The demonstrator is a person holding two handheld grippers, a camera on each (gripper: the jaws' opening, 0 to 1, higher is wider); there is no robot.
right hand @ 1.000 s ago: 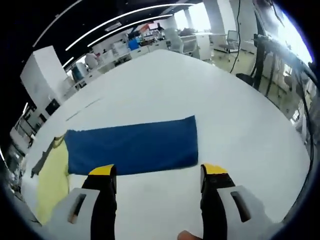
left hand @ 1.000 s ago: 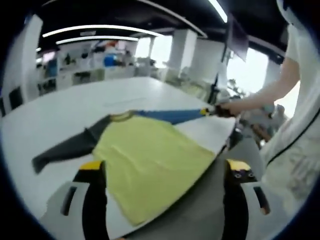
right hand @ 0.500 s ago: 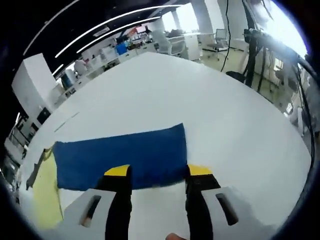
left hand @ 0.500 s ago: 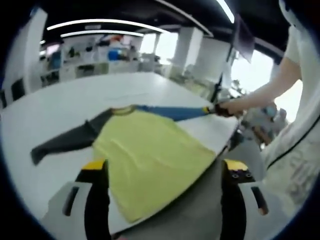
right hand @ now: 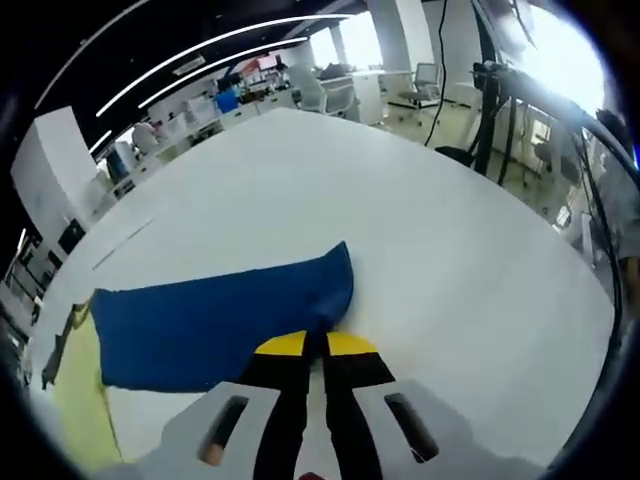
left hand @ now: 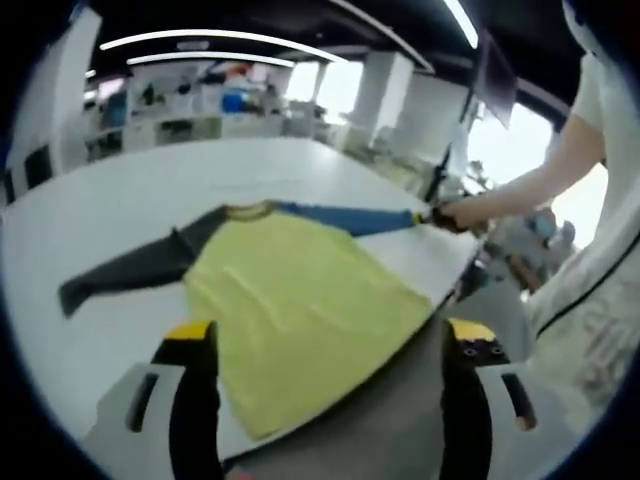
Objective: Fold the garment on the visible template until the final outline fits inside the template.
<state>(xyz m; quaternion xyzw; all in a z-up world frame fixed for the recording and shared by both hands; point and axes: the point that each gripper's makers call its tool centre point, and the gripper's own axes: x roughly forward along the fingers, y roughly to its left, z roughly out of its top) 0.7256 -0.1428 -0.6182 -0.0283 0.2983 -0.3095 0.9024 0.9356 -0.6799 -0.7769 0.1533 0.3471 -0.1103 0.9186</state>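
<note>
The garment [left hand: 300, 300] lies flat on the white table [left hand: 110, 210], its yellow body in the centre of the left gripper view, a dark grey sleeve [left hand: 130, 272] running to the left of the frame and a blue sleeve [left hand: 345, 217] running to the upper right. In the right gripper view the blue sleeve [right hand: 215, 320] occupies the lower left, with its long axis stretching from the cuff at centre frame leftward to the yellow body [right hand: 75, 410] at the lower-left edge. The right gripper [right hand: 312, 345] has its jaws drawn together on the cuff end of that sleeve — clamped on the fabric. The left gripper [left hand: 325, 335] hovers at the hem side of the body, jaws spread wide apart and holding nothing. The governing relation: the sleeve extends away from the right gripper directly toward the body, so a fold would probably carry the cuff along the sleeve's own axis, leftward in that view — over the yellow panel. No template outline can be made out on the table.
</note>
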